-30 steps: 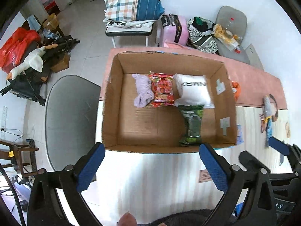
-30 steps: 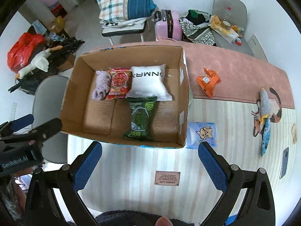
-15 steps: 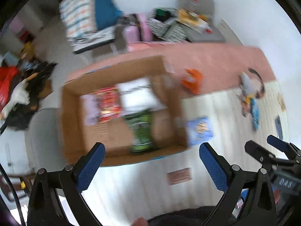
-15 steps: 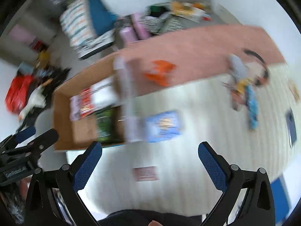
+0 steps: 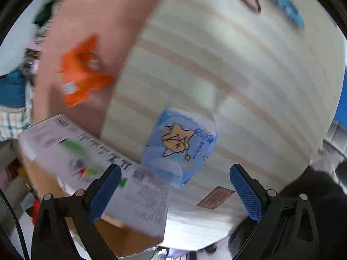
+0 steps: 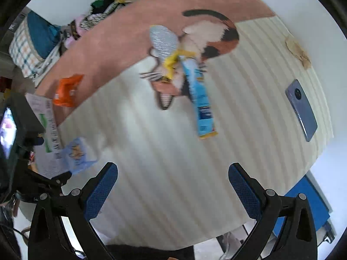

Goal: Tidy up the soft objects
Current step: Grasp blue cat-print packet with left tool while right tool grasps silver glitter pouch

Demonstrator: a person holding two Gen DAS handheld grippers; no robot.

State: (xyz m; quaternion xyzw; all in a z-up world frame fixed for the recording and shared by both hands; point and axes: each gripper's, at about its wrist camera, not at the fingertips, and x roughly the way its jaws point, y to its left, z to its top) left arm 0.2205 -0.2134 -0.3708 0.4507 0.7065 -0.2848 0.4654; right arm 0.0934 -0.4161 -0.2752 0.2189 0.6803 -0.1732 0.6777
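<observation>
My left gripper (image 5: 173, 186) is open and empty, just above a light blue tissue pack with a cartoon dog (image 5: 179, 145) that lies on the striped mat beside the cardboard box (image 5: 91, 162). An orange packet (image 5: 83, 69) lies on the pink mat beyond. My right gripper (image 6: 173, 186) is open and empty over the striped mat. Ahead of it lie a long blue packet (image 6: 200, 99), a yellow wrapper (image 6: 173, 61) and a silver-grey pouch (image 6: 163, 40). The tissue pack (image 6: 78, 153) and orange packet (image 6: 67, 90) show at its left. The box's inside is hidden.
A phone (image 6: 301, 109) lies at the mat's right edge. The table mat (image 6: 151, 151) has a cat picture near its middle. A chair with a checked cushion (image 6: 28, 49) and bags stand beyond the table. The left gripper's body (image 6: 17, 130) sits at the left edge.
Both grippers swung right, away from the box. The left one dropped close over the blue tissue pack; the right one now faces the packets on the cat picture. Both stay open.
</observation>
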